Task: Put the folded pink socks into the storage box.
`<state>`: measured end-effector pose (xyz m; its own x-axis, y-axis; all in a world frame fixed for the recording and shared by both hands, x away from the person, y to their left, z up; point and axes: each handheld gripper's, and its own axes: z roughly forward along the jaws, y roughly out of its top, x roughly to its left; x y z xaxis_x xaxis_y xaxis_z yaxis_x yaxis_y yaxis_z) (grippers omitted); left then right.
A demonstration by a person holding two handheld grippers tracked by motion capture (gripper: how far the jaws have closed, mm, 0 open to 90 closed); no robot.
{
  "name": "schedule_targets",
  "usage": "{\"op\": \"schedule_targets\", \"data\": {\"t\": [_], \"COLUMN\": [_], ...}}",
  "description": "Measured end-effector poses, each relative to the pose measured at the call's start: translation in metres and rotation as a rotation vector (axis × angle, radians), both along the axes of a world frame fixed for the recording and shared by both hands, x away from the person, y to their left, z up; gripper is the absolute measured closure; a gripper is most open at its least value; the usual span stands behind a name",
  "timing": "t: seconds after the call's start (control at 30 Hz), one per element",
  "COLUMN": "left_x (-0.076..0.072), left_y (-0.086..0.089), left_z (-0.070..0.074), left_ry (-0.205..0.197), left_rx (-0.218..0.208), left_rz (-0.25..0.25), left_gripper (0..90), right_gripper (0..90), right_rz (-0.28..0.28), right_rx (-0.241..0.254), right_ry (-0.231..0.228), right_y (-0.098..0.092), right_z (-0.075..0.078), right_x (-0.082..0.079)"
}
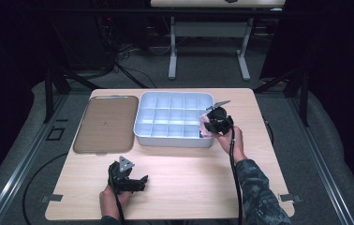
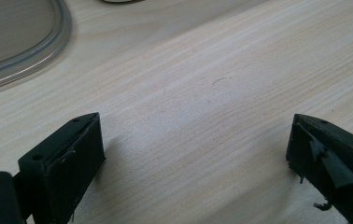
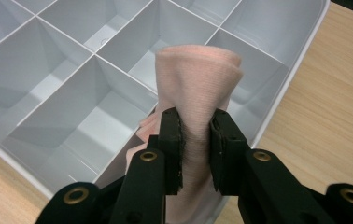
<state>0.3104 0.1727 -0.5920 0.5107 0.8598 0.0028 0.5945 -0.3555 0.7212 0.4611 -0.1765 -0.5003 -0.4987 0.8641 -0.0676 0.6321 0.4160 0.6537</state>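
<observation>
- right gripper (image 3: 195, 140) pinches a pink folded cloth (image 3: 198, 88) between its jaws, over the near right corner compartment of the white divided tray (image 1: 140, 119);
- left gripper (image 2: 193, 158) wide apart, holding nothing, over bare table (image 2: 221, 70)

Light wooden rectangular surface (image 1: 180, 173), pale grain running across, small metal brackets at the near corners. Flat brownish rounded-corner tray with a clear raised rim (image 1: 106, 123) lying on the left half, just beside the white box, nothing on it. Same tray rim in the corner of the left gripper view (image 2: 30, 60). Behind all that, grey carpeted floor (image 1: 203, 70) with a messy tangle of black cables (image 1: 119, 56) over at the back left. Another table on white metal legs (image 1: 173, 47) standing further back. Black frame struts (image 1: 53, 84) angled at both sides, dark curtains beyond. Pretty dim room overall.
</observation>
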Motion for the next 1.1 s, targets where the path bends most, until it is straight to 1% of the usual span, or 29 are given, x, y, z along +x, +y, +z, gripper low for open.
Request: {"op": "schedule_targets", "data": {"t": [0.07, 0.13, 0.2, 0.23, 0.27, 0.37, 0.47, 0.57, 0.6, 0.63, 0.7, 0.73, 0.77, 0.83, 0.87, 0.9, 0.97, 1.0, 1.1], "left_x": [0.0001, 0.0001, 0.0001, 0.0001, 0.0001, 0.0001, 0.0001, 0.0001, 0.0001, 0.0001, 0.0001, 0.0001, 0.0001, 0.0002, 0.0002, 0.0002, 0.0001, 0.0002, 0.0001], "left_y": [0.0002, 0.0001, 0.0002, 0.0001, 0.0002, 0.0001, 0.0001, 0.0001, 0.0001, 0.0001, 0.0001, 0.0000, 0.0000, 0.0000, 0.0000, 0.0000, -0.0002, 0.0000, 0.0000], "left_z": [0.0001, 0.0000, 0.0001, 0.0000, 0.0001, 0.0001, 0.0001, 0.0001, 0.0001, 0.0001, 0.0001, 0.0000, 0.0000, 0.0001, 0.0000, 0.0001, 0.0000, 0.0001, 0.0001], "left_ry": [-0.001, 0.000, -0.001, 0.000, -0.001, -0.001, -0.001, -0.001, -0.001, -0.001, -0.001, -0.001, 0.000, -0.001, -0.001, -0.001, 0.000, -0.001, -0.001], "left_rx": [0.003, 0.001, 0.002, 0.001, 0.003, 0.002, 0.002, 0.002, 0.002, 0.002, 0.002, 0.001, 0.001, 0.002, 0.002, 0.002, 0.000, 0.002, 0.002], "left_rz": [-0.003, -0.001, -0.002, -0.001, -0.003, -0.002, -0.002, -0.002, -0.002, -0.002, -0.002, -0.001, -0.001, -0.002, -0.002, -0.002, 0.001, -0.002, -0.002], "left_gripper": [3.8, 3.8, 3.8, 3.8, 3.8, 3.8, 3.8, 3.7, 3.8, 3.8, 3.8, 3.8, 3.8, 3.8, 3.8, 3.8, 3.8, 3.8, 3.8], "right_gripper": [76.5, 76.3, 76.3, 76.3, 76.1, 75.5, 74.2, 72.9, 72.2, 72.2, 72.2, 72.2, 72.6, 72.7, 73.2, 73.3, 73.4, 73.8, 73.8], "right_rz": [0.003, 0.013, 0.013, 0.011, 0.016, 0.024, 0.040, 0.047, 0.051, 0.051, 0.065, 0.069, 0.077, 0.080, 0.084, 0.082, 0.085, 0.094, 0.094], "right_rx": [-0.008, -0.033, -0.039, -0.053, -0.081, -0.095, -0.110, -0.104, -0.093, -0.093, -0.094, -0.095, -0.103, -0.107, -0.119, -0.115, -0.122, -0.138, -0.141], "right_ry": [-0.001, 0.000, -0.004, -0.011, -0.022, -0.024, -0.011, 0.002, 0.014, 0.014, 0.040, 0.045, 0.058, 0.061, 0.072, 0.072, 0.074, 0.089, 0.089], "right_y": [0.0006, 0.0017, 0.0021, 0.0033, 0.0052, 0.0073, 0.0093, 0.0085, 0.0077, 0.0077, 0.0061, 0.0058, 0.0053, 0.0054, 0.0053, 0.0055, 0.0056, 0.0055, 0.0067], "right_z": [0.0001, 0.0003, 0.0000, -0.0008, -0.0012, -0.0012, 0.0010, 0.0025, 0.0023, 0.0023, 0.0030, 0.0031, 0.0038, 0.0038, 0.0035, 0.0026, 0.0020, 0.0013, 0.0008], "right_x": [-0.0003, -0.0012, -0.0016, -0.0024, -0.0040, -0.0051, -0.0066, -0.0072, -0.0077, -0.0077, -0.0077, -0.0077, -0.0082, -0.0083, -0.0084, -0.0085, -0.0084, -0.0084, -0.0089]}}
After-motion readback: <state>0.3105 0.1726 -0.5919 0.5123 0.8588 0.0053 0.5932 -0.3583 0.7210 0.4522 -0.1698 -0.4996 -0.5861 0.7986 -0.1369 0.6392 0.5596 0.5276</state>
